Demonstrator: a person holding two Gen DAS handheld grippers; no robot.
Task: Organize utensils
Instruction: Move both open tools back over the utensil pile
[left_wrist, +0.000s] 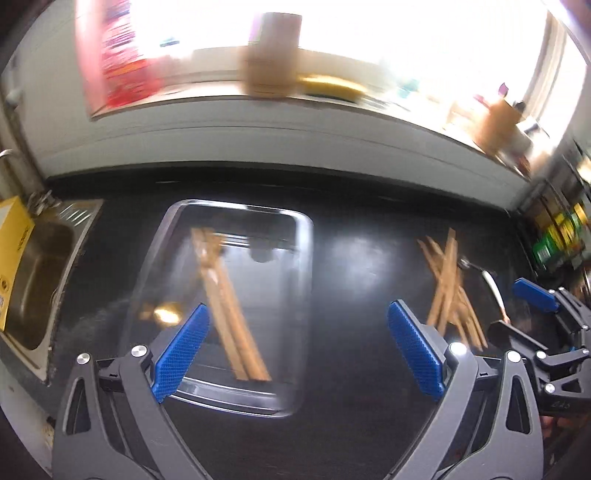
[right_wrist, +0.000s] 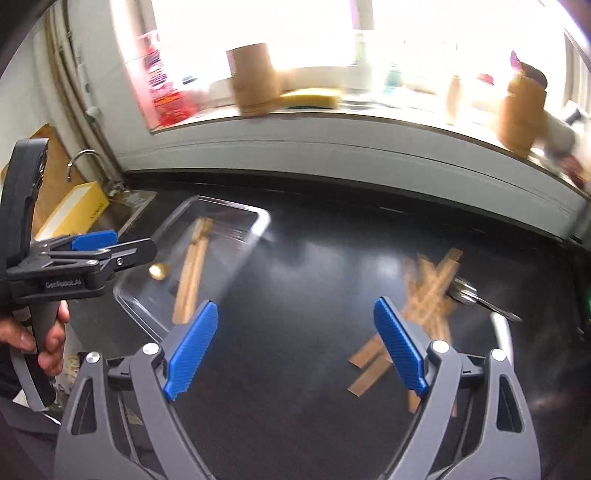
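A clear plastic tray lies on the black counter and holds a few wooden utensils and a small brass-coloured piece. To the right a loose heap of wooden utensils lies on the counter with a metal spoon beside it. My left gripper hovers open above the tray's near right edge, nothing between its fingers. My right gripper is open over bare counter, left of the heap. Both views are motion-blurred.
A steel sink with a tap and a yellow box sits left of the tray. A windowsill behind carries brown cylindrical holders, a yellow sponge and bottles. A hand holds the left gripper's handle.
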